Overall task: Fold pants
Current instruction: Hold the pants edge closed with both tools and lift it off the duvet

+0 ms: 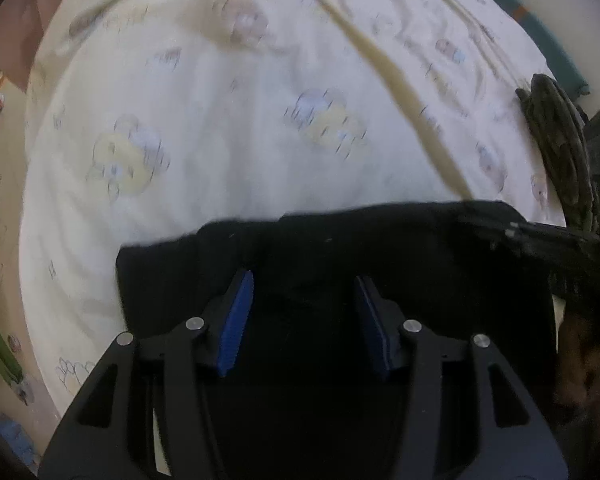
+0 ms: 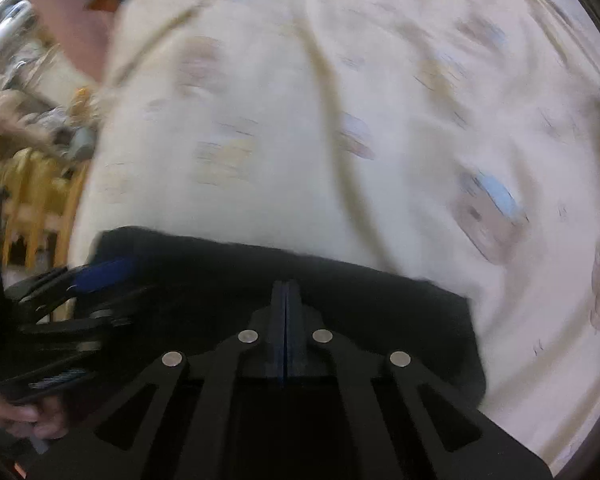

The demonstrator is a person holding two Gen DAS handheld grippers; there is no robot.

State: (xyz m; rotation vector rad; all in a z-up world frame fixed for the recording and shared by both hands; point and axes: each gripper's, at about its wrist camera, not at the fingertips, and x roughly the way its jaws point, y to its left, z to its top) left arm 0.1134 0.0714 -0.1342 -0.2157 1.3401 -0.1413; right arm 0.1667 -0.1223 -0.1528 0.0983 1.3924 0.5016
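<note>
Left claw, seen from its own wrist camera, hangs over the black soft-cloth pants with its 2 ribbed blue pads apart and nothing pinched between them. The pants lie flat near the front edge of the cream cartoon-printed bed sheet, which is creased into long ridges; the far edge of the pants reads as a straight fold line. A camouflage-patterned cloth item lies at the sheet's right rim.

From the right wrist camera, the right claw is pressed together with no cloth visibly caught, low over the same matte pants. I judge 1 fold laid; the next move calls for a fresh edge grip.
</note>
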